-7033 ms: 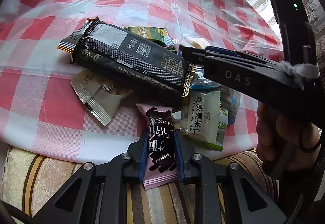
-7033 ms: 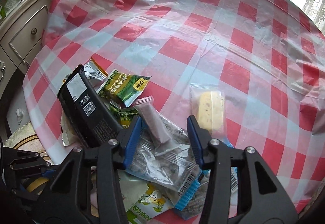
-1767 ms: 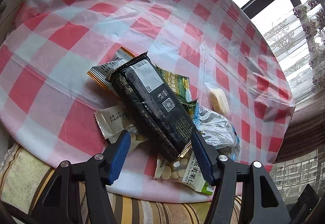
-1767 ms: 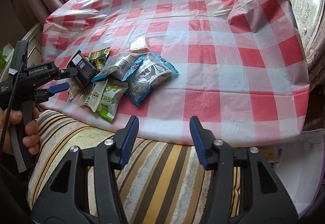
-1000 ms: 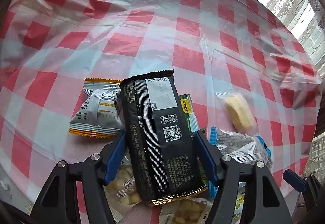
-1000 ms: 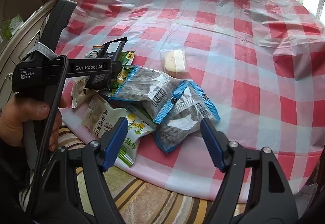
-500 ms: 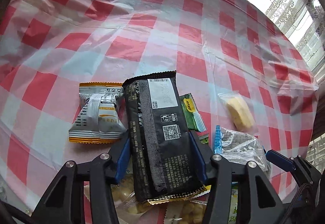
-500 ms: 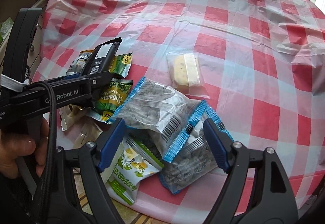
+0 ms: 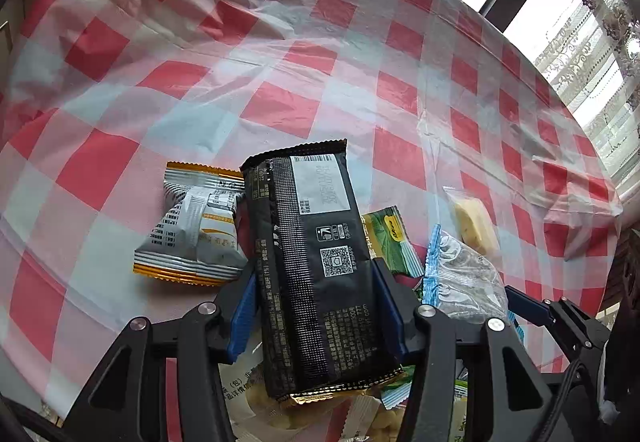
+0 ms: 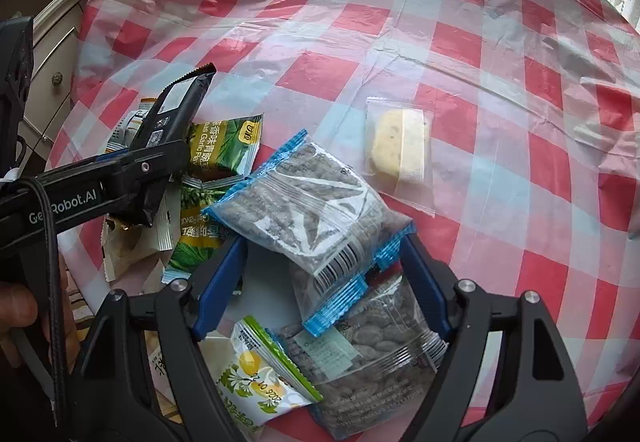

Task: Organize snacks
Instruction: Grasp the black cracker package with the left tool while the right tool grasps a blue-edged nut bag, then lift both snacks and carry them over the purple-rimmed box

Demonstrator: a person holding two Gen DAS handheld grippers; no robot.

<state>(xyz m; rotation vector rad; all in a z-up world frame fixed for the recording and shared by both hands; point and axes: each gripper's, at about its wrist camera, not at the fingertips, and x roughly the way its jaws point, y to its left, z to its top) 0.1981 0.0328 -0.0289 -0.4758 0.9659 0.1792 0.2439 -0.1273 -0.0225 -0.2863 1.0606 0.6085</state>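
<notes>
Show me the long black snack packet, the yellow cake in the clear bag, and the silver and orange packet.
Black packet (image 9: 316,258), left wrist view, QR code.
Yellow cake (image 10: 398,147), right wrist view, cake middle.
Silver and orange packet (image 9: 196,230), left wrist view, centre.

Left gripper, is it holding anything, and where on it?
Yes: the left gripper is shut on the black packet, pinching its long sides near the lower half. The right gripper is open, holding nothing.

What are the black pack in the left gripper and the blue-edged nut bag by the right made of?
Black pack: likely matte printed plastic film with a gold foil-like, serrated end seal. Blue-edged nut bag: glossy clear plastic film; contents show through, glare on its wrinkles.
</notes>
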